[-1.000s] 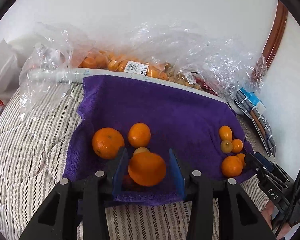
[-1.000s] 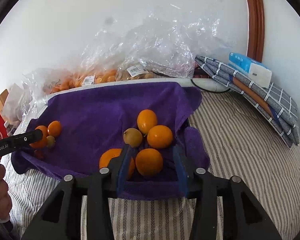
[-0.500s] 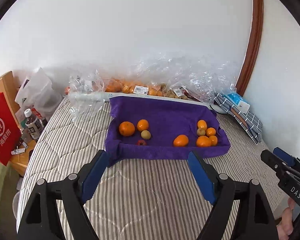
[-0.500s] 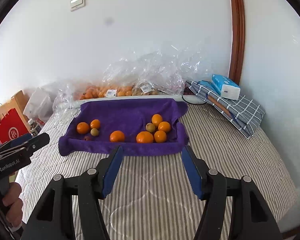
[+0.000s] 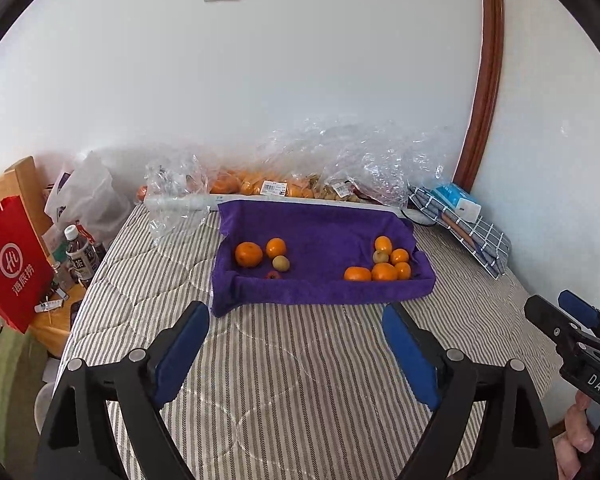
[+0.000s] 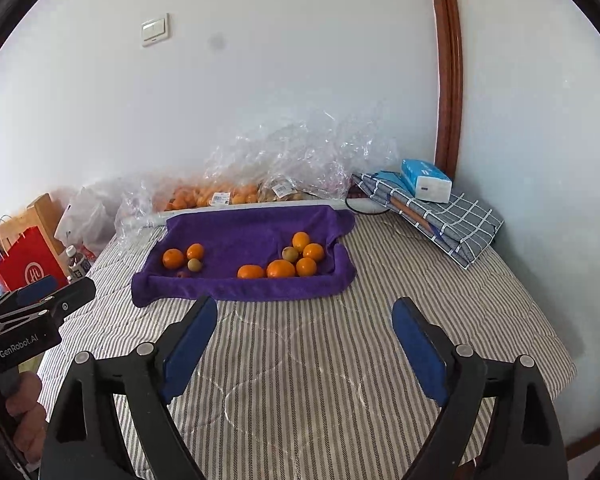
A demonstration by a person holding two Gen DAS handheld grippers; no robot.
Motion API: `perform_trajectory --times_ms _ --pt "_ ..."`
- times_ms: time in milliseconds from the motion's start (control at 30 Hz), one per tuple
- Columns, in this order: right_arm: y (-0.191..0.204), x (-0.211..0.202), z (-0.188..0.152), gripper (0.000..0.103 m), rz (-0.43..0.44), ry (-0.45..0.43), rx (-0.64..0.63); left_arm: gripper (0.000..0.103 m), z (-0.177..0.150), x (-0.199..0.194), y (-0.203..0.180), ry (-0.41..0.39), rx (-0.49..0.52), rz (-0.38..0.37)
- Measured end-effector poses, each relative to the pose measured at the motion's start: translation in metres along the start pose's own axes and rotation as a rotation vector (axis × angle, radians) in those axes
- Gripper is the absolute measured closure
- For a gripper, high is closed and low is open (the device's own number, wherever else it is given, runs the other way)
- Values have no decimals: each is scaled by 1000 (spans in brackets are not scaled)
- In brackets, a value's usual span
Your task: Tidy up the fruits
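A purple towel lies on the striped bed. On its left part sit two oranges, a small yellowish fruit and a tiny red fruit. On its right part sits a cluster of several oranges with one yellowish fruit. My left gripper is open and empty, held back above the bed in front of the towel. My right gripper is open and empty, also well back from the towel.
Clear plastic bags of oranges line the wall behind the towel. A folded checked cloth with a blue tissue pack lies at the right. A red paper bag, a bottle and a wooden side table stand left of the bed.
Both grippers have pulled far back and up from the fruit and opened wide. The orange that sat between the left fingers now lies on the towel beside the right cluster.
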State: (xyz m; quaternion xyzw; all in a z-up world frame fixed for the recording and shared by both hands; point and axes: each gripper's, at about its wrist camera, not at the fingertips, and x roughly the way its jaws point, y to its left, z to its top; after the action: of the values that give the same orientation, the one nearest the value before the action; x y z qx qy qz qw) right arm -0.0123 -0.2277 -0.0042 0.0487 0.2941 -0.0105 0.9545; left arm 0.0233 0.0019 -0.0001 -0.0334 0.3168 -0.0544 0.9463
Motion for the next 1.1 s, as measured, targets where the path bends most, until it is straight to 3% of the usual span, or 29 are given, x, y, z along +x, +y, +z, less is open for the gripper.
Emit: perform_trajectory --times_ms 1100 --pt "-3 0 0 13 -19 4 25 14 2 -8 5 -11 -3 26"
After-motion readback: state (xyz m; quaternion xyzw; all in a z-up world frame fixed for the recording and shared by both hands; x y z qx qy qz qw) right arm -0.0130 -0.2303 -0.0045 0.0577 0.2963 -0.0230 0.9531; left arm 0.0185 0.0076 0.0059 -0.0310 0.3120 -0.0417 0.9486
